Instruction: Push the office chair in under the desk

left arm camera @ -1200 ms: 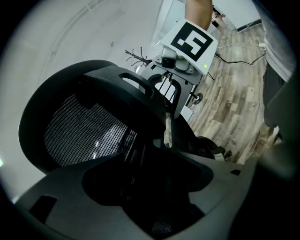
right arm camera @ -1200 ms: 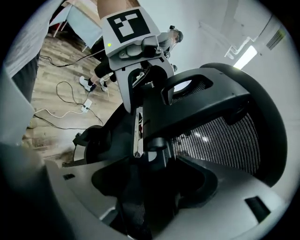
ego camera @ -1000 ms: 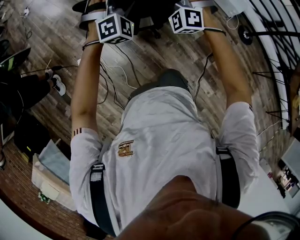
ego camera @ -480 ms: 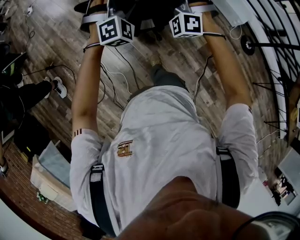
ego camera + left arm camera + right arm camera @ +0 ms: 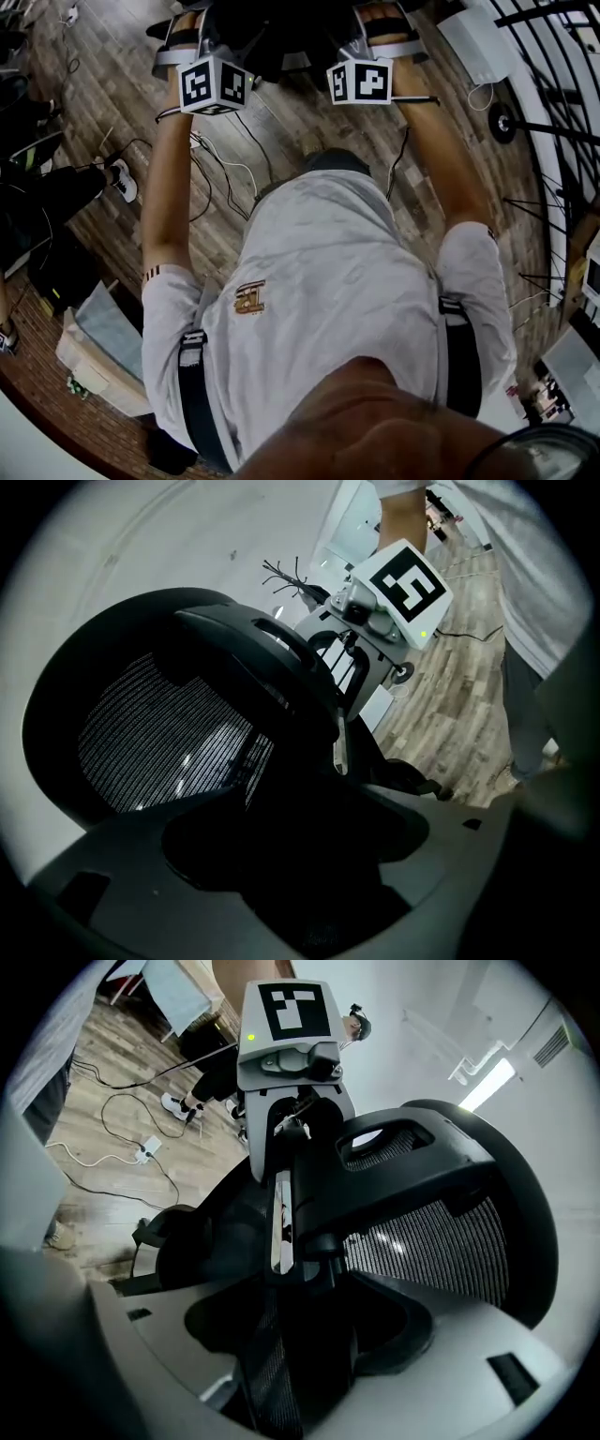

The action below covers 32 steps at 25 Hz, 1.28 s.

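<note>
Against the earlier frames, both marker cubes sit lower in the head view and more of the black office chair (image 5: 281,33) shows above them. The plank floor (image 5: 309,122) has slid down the frame too, so I judge the person has stepped forward with the chair.

The left gripper (image 5: 300,878) and the right gripper (image 5: 291,1354) both reach the chair's backrest from behind, arms stretched out, one at each side of it. In the right gripper view the jaws stand narrow, with the mesh edge of the backrest (image 5: 272,1382) pinched between them. In the left gripper view the gap is filled by a dark part of the same backrest. I read this as a grip too, though the fingertips are lost in shadow.

The push looks under way but not finished. The chair stands on open floor just ahead of the person, and no frame shows it under a desk.

The desk itself cannot be picked out with certainty; the pale panels beyond the chair are too unclear to name. The chair's seat and castors are cut off at the top edge of the head view. Loose cables (image 5: 225,169) lie on the floor behind the chair, near the person's feet.
</note>
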Tool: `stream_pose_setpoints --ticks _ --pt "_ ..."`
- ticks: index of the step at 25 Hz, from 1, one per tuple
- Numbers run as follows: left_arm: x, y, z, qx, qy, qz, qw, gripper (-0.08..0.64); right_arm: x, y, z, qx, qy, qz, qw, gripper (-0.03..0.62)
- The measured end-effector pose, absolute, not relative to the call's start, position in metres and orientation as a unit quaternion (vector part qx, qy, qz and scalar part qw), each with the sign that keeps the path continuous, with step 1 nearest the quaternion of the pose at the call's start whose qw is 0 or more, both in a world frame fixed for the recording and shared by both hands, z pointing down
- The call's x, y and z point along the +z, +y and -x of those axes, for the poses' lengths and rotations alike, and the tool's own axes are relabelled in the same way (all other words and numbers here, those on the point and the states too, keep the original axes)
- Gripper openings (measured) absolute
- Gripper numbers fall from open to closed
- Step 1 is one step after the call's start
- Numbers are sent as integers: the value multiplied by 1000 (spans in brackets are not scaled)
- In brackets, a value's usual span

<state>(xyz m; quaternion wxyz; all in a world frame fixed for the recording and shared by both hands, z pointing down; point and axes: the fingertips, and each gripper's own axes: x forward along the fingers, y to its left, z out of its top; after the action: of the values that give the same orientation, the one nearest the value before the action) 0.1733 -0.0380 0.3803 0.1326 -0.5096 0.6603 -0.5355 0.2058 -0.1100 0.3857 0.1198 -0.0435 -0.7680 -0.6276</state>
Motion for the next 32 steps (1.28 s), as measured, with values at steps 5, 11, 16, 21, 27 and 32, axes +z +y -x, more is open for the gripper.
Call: stream_pose_setpoints --ticks 5,11,16,21,27,32 --pt "385 -68 -137 -539 655 515 128 350 390 -140 -171 -619 -775 34 125 262" --pt "381 -81 -80 -540 649 521 126 353 385 -150 -115 -607 -784 19 131 262" --pt "381 -93 -28 -533 642 534 134 357 385 -161 -64 -601 -787 8 137 262" --pt "380 -100 29 -526 631 552 145 362 386 -167 -6 -599 -787 -9 146 262" --pt "377 -96 129 -546 612 548 162 353 385 -159 81 -590 -789 -37 168 262" --pt "379 -87 191 -551 597 561 162 353 385 -147 137 -585 -786 -70 188 262"
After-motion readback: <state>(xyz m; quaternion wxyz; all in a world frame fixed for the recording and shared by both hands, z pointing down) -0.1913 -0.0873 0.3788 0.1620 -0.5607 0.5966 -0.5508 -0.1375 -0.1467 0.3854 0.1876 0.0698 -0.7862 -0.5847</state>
